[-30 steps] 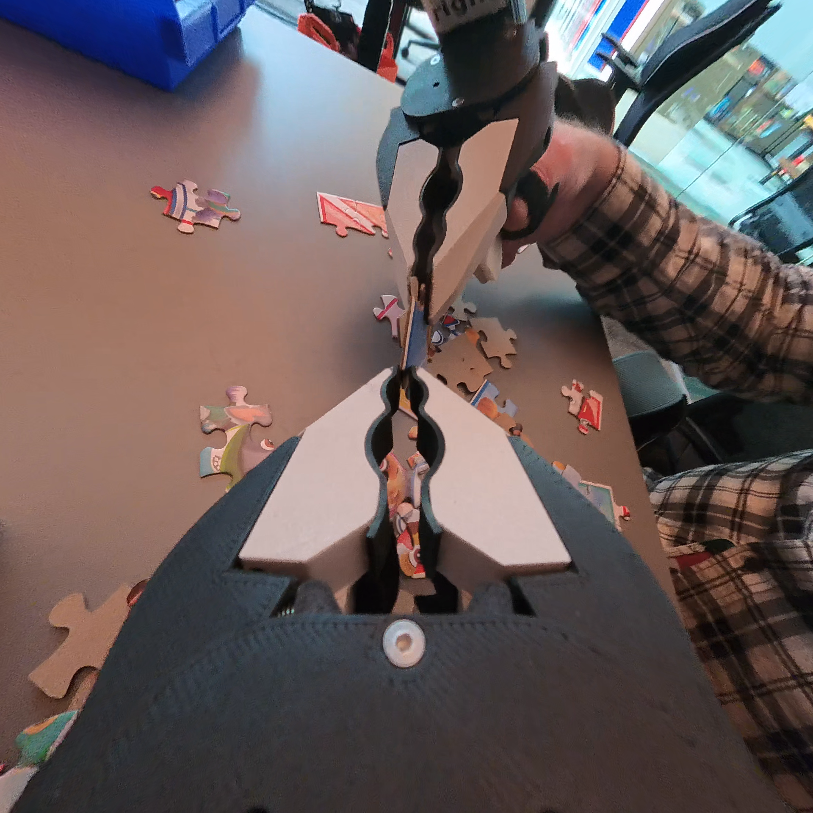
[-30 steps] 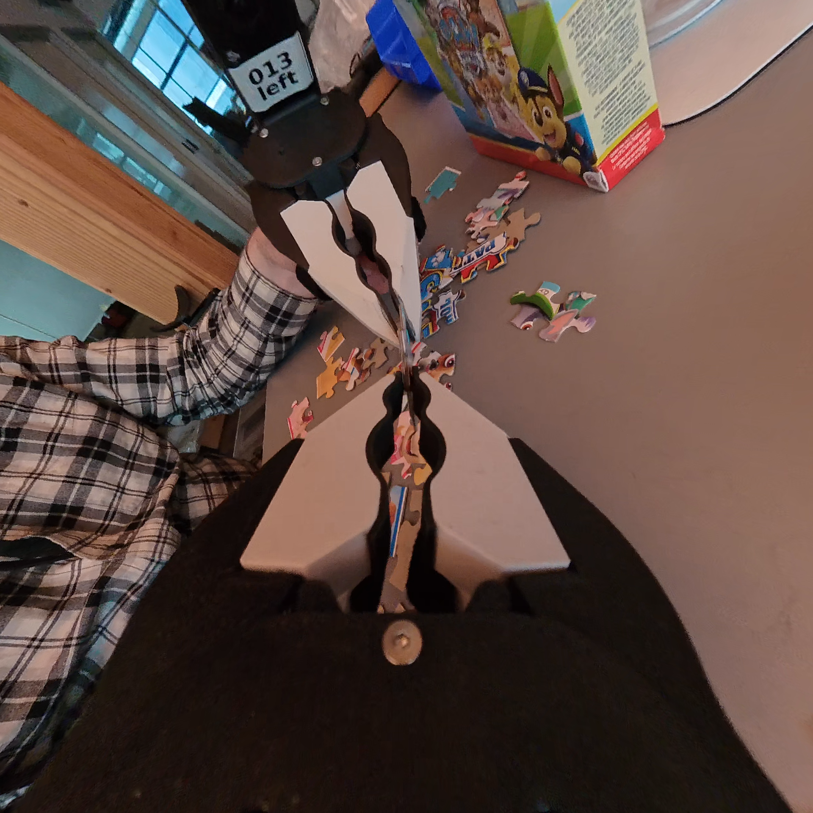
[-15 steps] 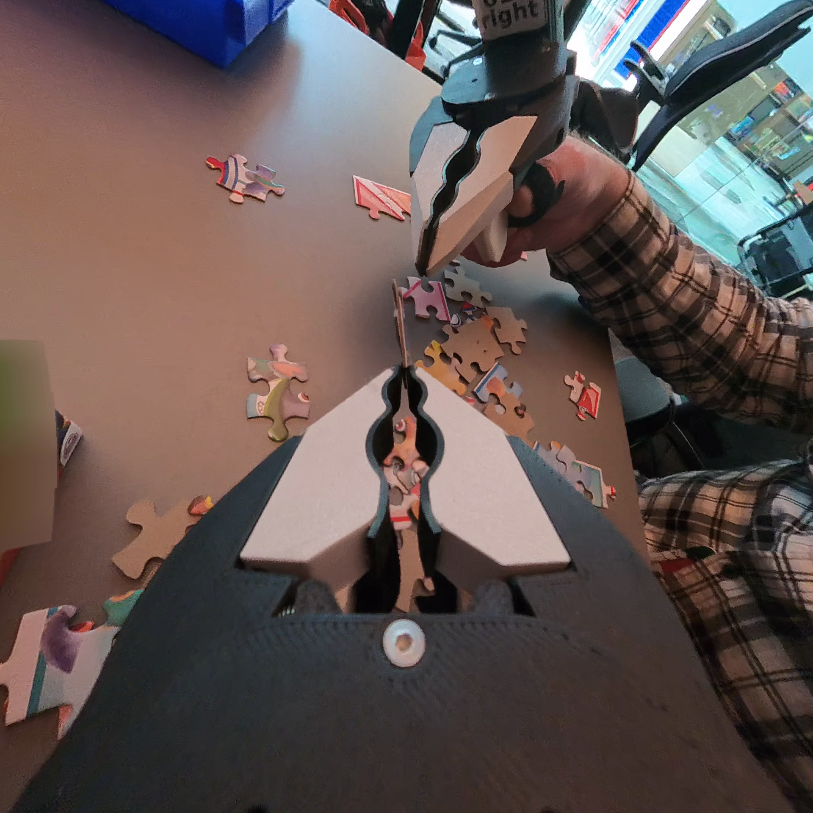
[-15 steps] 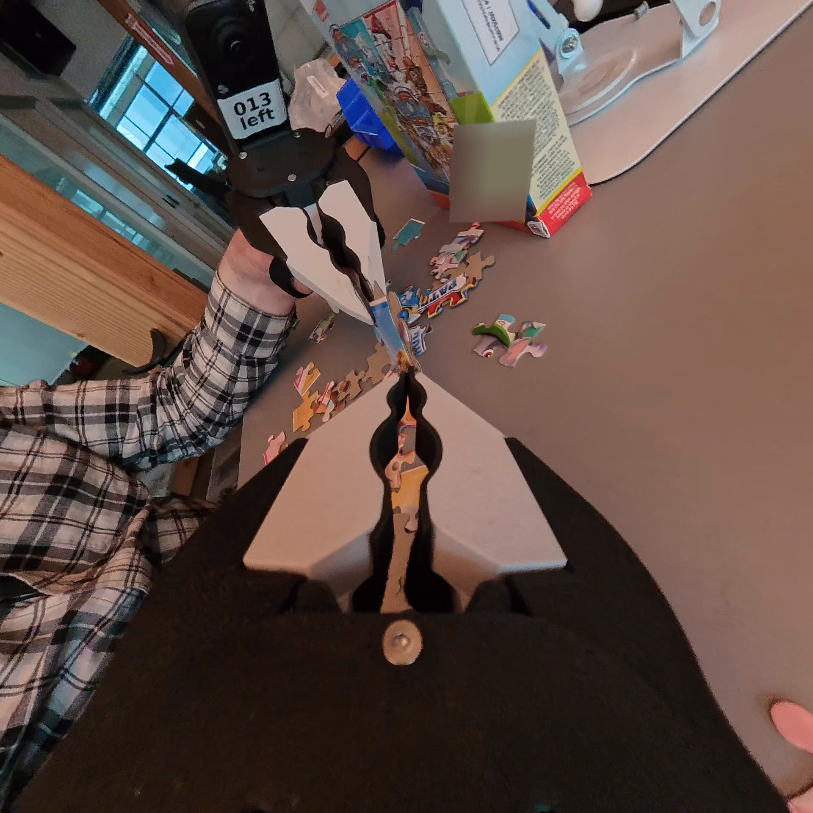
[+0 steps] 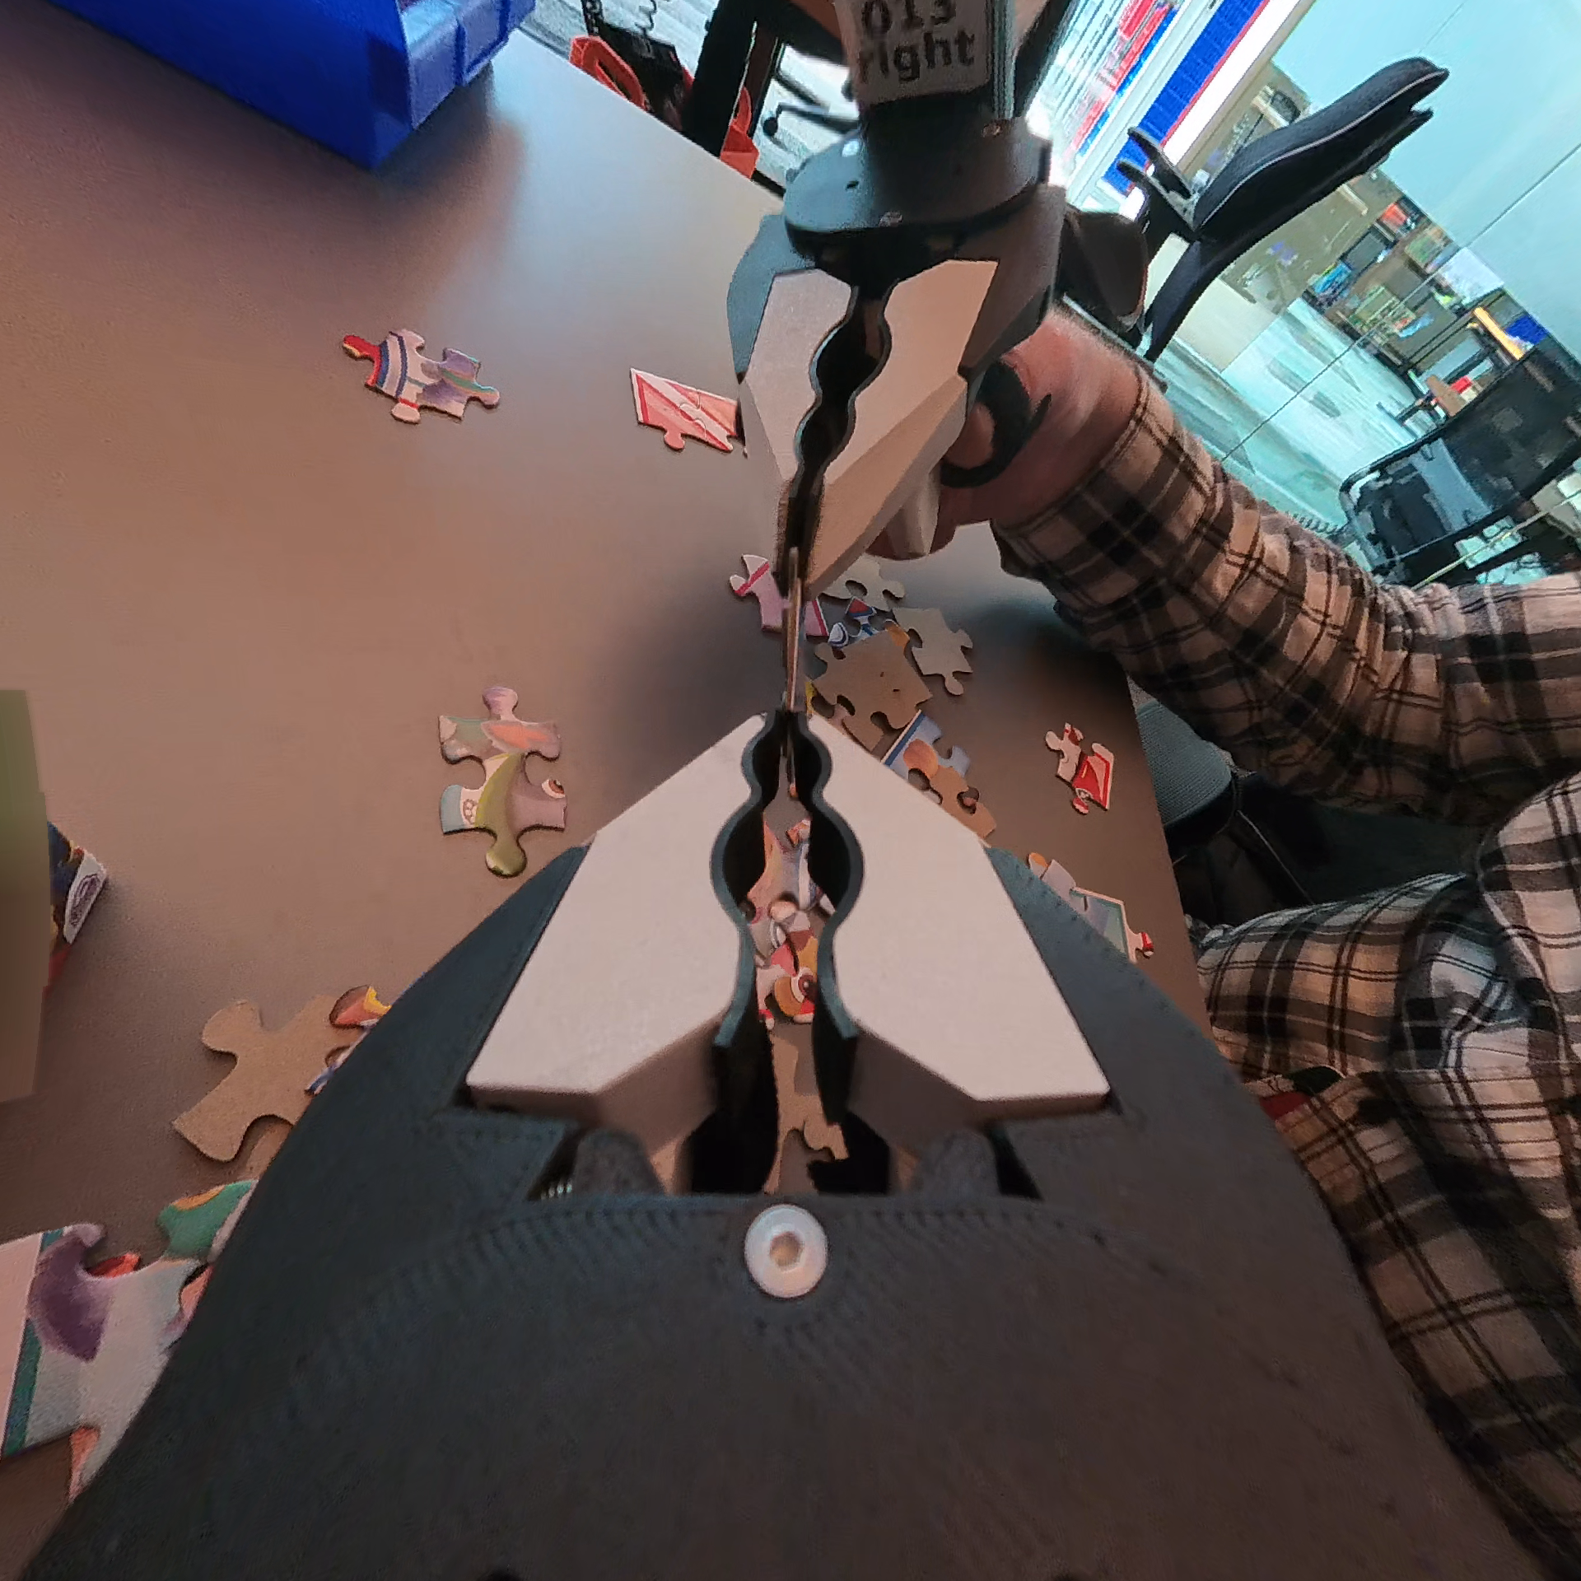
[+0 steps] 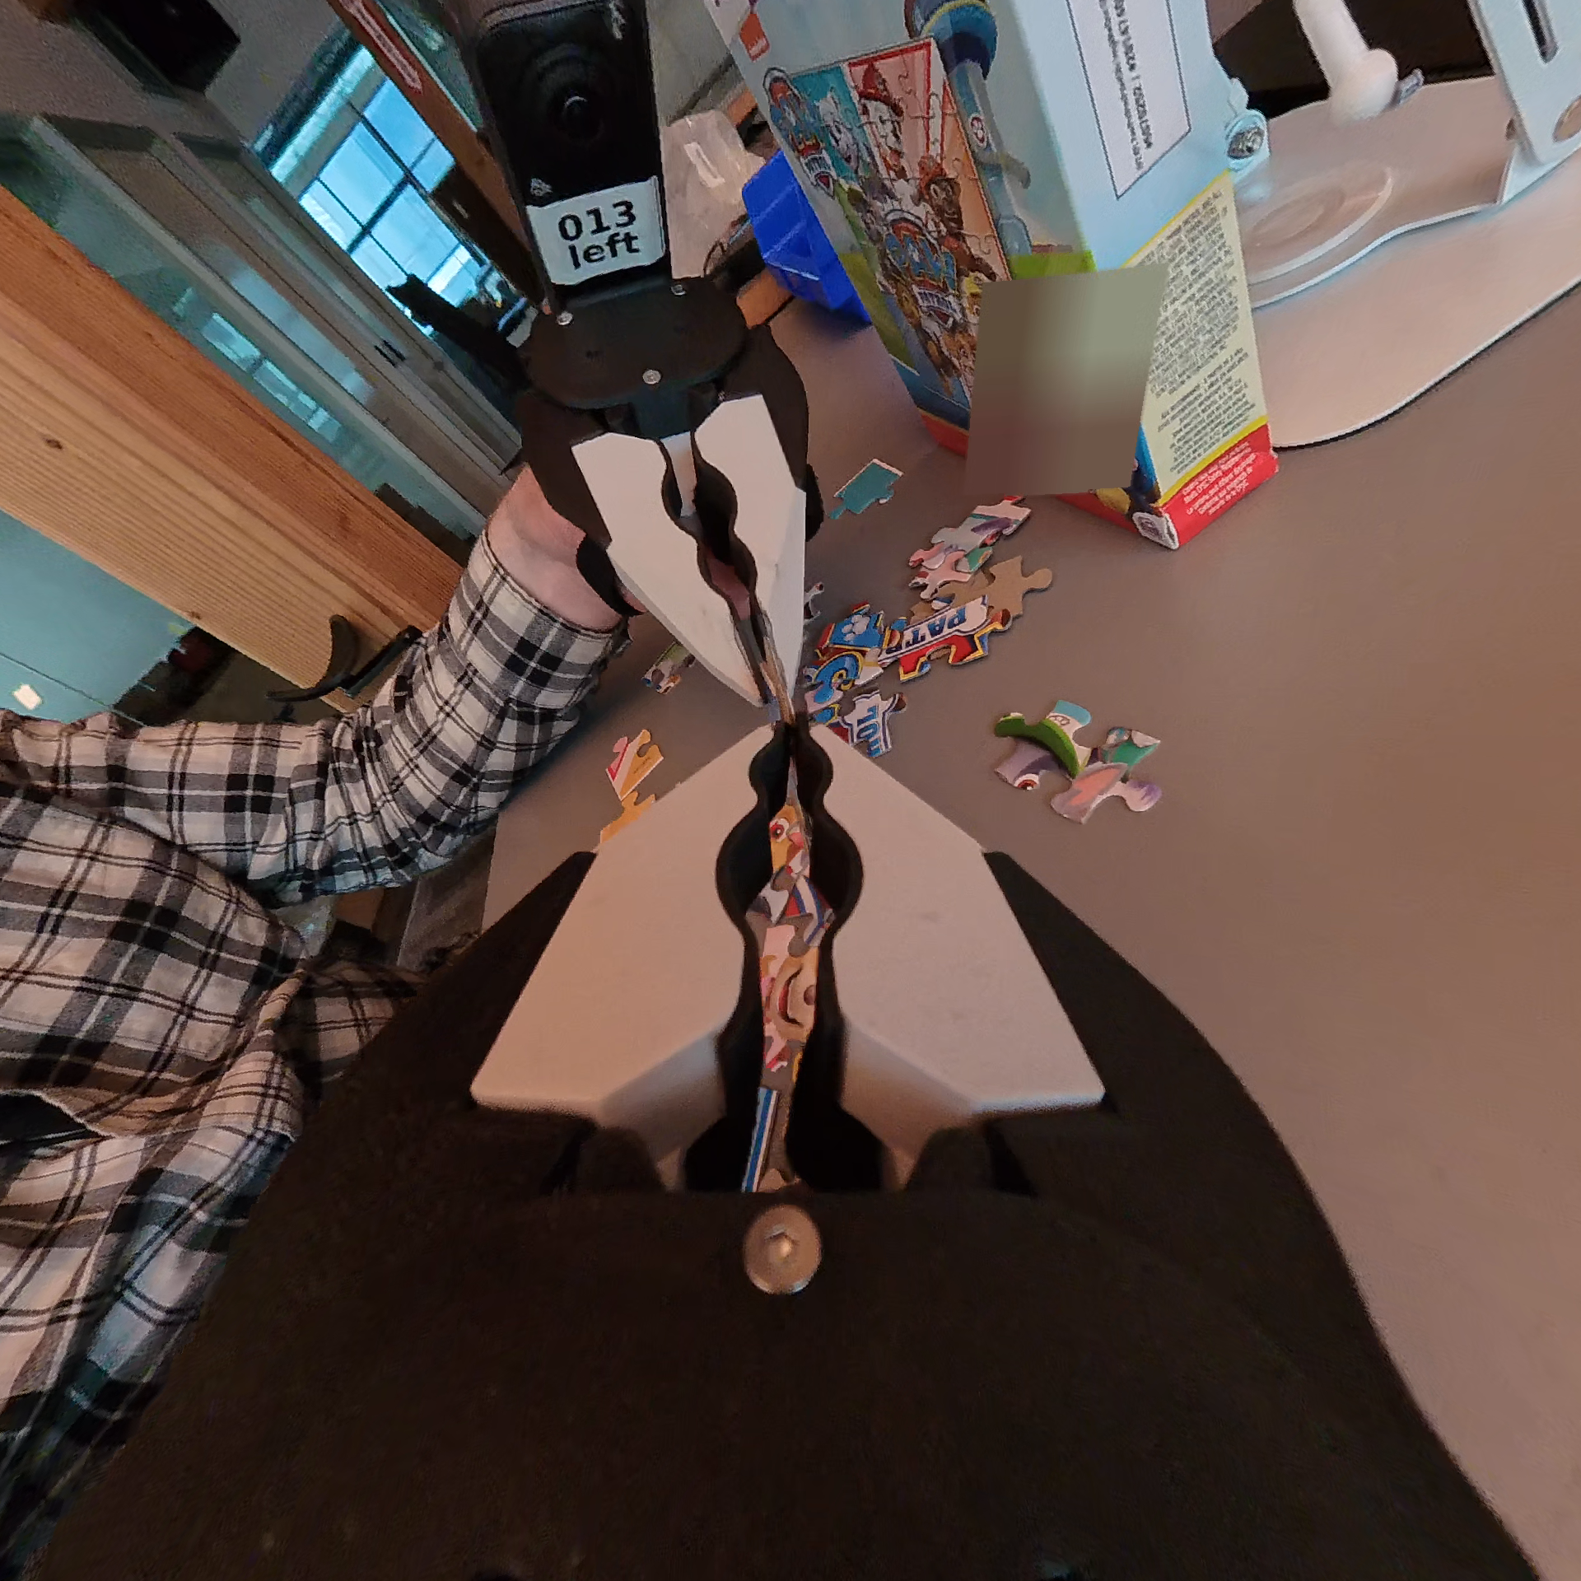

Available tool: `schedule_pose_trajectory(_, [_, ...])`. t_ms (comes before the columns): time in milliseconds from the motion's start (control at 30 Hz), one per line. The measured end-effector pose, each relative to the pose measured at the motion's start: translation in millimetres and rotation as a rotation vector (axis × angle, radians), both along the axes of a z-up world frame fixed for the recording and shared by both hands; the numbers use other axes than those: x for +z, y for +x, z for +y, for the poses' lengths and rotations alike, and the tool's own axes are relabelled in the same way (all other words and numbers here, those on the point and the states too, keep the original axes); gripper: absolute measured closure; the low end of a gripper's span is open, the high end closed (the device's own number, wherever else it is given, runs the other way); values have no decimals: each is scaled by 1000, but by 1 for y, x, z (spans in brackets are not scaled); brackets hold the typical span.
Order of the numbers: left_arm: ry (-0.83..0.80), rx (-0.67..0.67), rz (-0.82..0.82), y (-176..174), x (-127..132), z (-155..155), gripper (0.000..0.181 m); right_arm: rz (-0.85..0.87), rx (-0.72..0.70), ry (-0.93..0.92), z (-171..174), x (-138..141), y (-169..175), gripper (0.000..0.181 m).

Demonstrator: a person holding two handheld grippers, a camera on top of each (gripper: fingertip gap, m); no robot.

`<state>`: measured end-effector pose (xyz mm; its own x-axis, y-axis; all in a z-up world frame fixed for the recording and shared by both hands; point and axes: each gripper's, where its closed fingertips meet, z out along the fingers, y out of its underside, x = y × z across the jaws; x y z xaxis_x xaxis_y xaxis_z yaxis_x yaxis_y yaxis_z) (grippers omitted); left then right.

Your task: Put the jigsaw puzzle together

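My left gripper is shut on a puzzle piece, held edge-on above the brown table. My right gripper comes from the far side with its fingers closed, and its tips pinch the piece's far edge. In the right wrist view my right gripper meets the left gripper tip to tip, and the piece hardly shows between them. Below them lies a pile of loose pieces, some face-down.
Loose and joined pieces lie about: a pair, another pair, a red piece, a face-down one, and a cluster. The puzzle box and a blue bin stand at the back. A plaid sleeve crosses the table edge. Only a small space, under 4 cm, lies between the two pairs of fingers.
A second ago both grippers were on the piece. Half a second ago the right gripper had drawn back from it. Now its tips are on the piece's far edge again.
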<state>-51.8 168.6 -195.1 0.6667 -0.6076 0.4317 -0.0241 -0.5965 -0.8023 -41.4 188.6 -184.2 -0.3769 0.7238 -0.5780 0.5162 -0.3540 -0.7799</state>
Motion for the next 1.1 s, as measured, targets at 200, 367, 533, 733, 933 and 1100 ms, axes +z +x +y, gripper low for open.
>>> schedule_pose_trajectory(200, [32,43,-51,-12,8,4,181,-3,-26,3,5,-7,2,181])
schedule_pose_trajectory(367, [91,43,30,-6,9,6,181,-18,-58,62,13,-13,5,181])
schedule_pose_trajectory(533, [55,27,8,1,2,6,181,-74,-97,53,25,-28,5,181])
schedule_pose_trajectory(733, [23,56,-44,-11,5,-1,181,-212,-210,165,51,-59,8,181])
schedule_pose_trajectory(933, [26,75,-95,-16,8,-9,181,-41,-177,233,36,-22,3,162])
schedule_pose_trajectory(1100, [6,61,-73,-14,1,-18,181,30,-74,228,7,-9,2,161])
